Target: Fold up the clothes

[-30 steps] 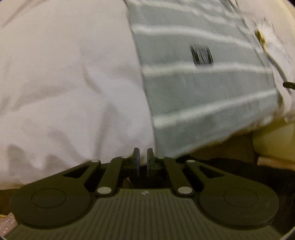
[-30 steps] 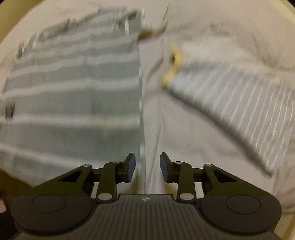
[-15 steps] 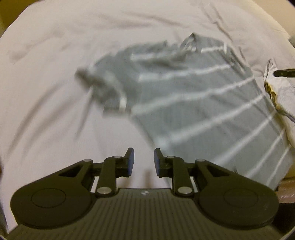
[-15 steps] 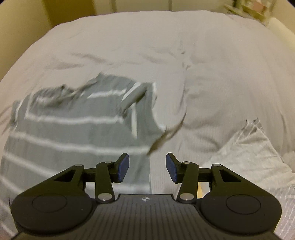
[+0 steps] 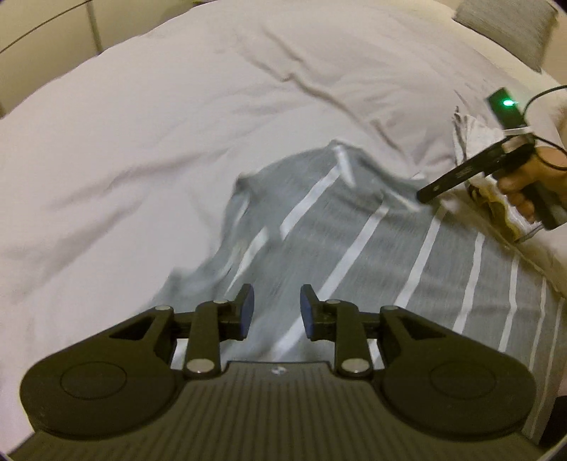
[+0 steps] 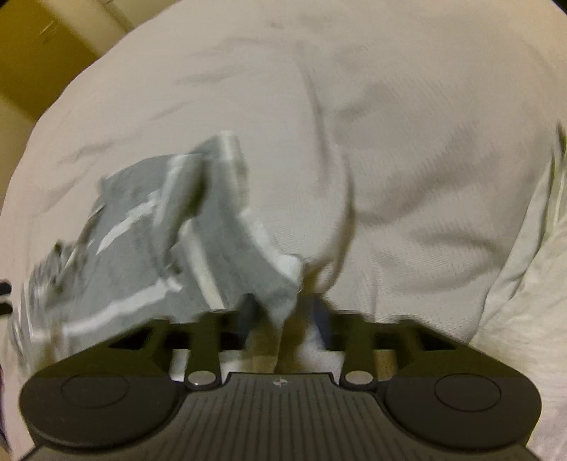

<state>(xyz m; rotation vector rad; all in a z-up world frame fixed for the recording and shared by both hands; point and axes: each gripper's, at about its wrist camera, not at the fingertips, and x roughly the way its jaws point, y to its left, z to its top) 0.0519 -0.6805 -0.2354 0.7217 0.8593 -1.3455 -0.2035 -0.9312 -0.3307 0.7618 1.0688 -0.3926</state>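
The grey striped shirt (image 5: 372, 255) lay spread but rumpled on the bed (image 5: 141, 142), one sleeve bunched. Left gripper (image 5: 274, 308) hung open over it, holding nothing; right gripper (image 6: 283, 319) open w/ a sleeve edge between its fingers, grip unclear. Risk: cloth slipping, bunching more. Plenty of bare bed beyond.

One grey shirt (image 5: 372, 255) with white stripes lies on one white bed cover (image 5: 159, 142), filling the lower right of the left wrist view. Two grippers show: the left gripper (image 5: 275, 312) at bottom centre, and the right gripper (image 5: 457, 177) at the right edge, held by one hand (image 5: 521, 188). One pale crumpled garment (image 5: 471, 131) sits beside that hand, and one grey pillow (image 5: 506, 25) at upper right.
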